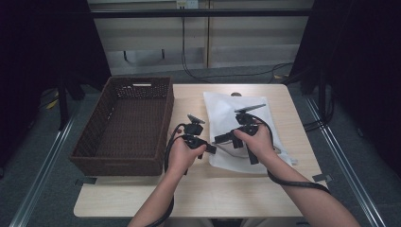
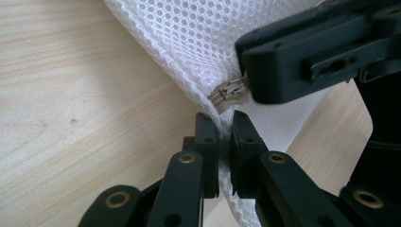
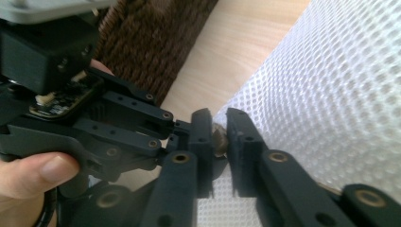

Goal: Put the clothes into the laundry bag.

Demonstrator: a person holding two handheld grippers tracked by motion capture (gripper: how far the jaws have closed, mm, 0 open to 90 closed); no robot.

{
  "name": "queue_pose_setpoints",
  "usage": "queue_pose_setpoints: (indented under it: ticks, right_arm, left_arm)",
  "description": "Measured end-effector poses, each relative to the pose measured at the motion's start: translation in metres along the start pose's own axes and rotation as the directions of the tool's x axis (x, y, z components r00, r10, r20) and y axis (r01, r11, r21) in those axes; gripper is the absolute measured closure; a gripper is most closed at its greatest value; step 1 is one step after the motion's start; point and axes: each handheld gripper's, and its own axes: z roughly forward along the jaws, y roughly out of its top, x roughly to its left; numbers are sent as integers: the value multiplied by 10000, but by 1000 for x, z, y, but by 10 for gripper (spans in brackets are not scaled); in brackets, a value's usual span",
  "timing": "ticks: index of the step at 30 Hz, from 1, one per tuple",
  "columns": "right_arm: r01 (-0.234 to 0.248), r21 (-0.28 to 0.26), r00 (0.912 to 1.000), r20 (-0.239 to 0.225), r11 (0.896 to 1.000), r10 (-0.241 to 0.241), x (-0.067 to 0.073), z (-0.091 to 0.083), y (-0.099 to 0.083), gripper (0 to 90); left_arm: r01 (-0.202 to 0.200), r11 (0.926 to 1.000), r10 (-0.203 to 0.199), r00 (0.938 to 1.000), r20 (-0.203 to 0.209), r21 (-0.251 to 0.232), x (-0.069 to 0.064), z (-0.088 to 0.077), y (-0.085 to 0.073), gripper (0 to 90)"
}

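Note:
A white mesh bag lies flat on the wooden table, right of centre. My left gripper is shut on the bag's near left edge; in the left gripper view its jaws pinch the mesh just below the zipper's end. My right gripper points left across the bag, right beside the left one. Its jaws are shut on the small metal zipper pull, with mesh to their right. The left gripper view shows that pull sticking out of the right gripper's tips.
A dark brown wicker basket with nothing in it stands on the left part of the table, close to my left hand. Bare tabletop lies in front of both hands. Cables run across the floor behind the table.

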Motion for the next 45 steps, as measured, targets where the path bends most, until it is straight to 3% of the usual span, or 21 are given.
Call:
queue_pose_setpoints:
  ticks: [4, 5, 6, 8, 10, 12, 13, 21, 22, 25, 33, 35, 37, 45]
  right_arm:
    - [25, 43, 10000, 13, 10000, -26, 1, 3, 1, 837]
    - [2, 40, 10000, 15, 10000, -2, 1, 3, 1, 843]
    - [-40, 101, 10000, 57, 9999, 39, 0, 3, 1, 851]
    - [-14, 134, 9999, 132, 9999, 12, 0, 2, 1, 872]
    - [3, 131, 9999, 110, 9999, -5, 0, 1, 1, 877]
    - [73, 117, 9999, 108, 9999, -74, 0, 0, 1, 878]
    - [80, 153, 9999, 122, 9998, -82, 0, -1, 1, 878]
    - [299, 229, 9993, 229, 9993, -305, 1, -4, 0, 880]
    - [328, 230, 9991, 261, 9992, -334, 1, -5, 0, 880]
    - [297, 158, 9992, 265, 9994, -301, 0, -7, -1, 881]
    - [422, 65, 9988, 234, 9991, -424, -5, -11, -8, 881]
    - [543, 21, 9981, 281, 9985, -543, -4, -12, -9, 881]
    - [517, -97, 9986, 126, 9986, -515, -5, -14, -11, 881]
    - [575, -150, 9983, 52, 9982, -574, -10, -15, -19, 882]
  left_arm:
    - [-44, 10000, 44, 10000, -24, 19, -1, 1, 0, 836]
    - [257, 9996, -256, 9997, 47, -139, -3, 2, -1, 835]
    - [306, 9994, -305, 9995, 87, -137, -2, 2, -1, 831]
    - [-29, 10000, 30, 9999, 119, -26, 1, 1, 0, 797]
    - [167, 9997, -162, 9995, 263, -194, 0, 2, 0, 761]
    - [65, 9998, -60, 9997, 249, -180, 1, 2, 1, 735]
    - [-15, 10000, 19, 9990, 454, -74, 2, 2, 1, 738]
    - [354, 9992, -343, 9975, 620, -171, 3, 5, 1, 842]
    - [540, 9983, -524, 9960, 728, -203, 2, 4, 1, 845]
    - [495, 9986, -481, 9965, 682, -196, 1, 1, 1, 849]
    - [775, 9970, -767, 9944, 728, -78, 0, -1, 1, 853]
    - [935, 9953, -916, 9931, 730, -235, -3, -2, 1, 855]
    - [704, 9974, -692, 9952, 695, -156, -2, -4, 1, 856]
    - [949, 9955, -952, 9933, 653, 89, -5, -1, 1, 857]
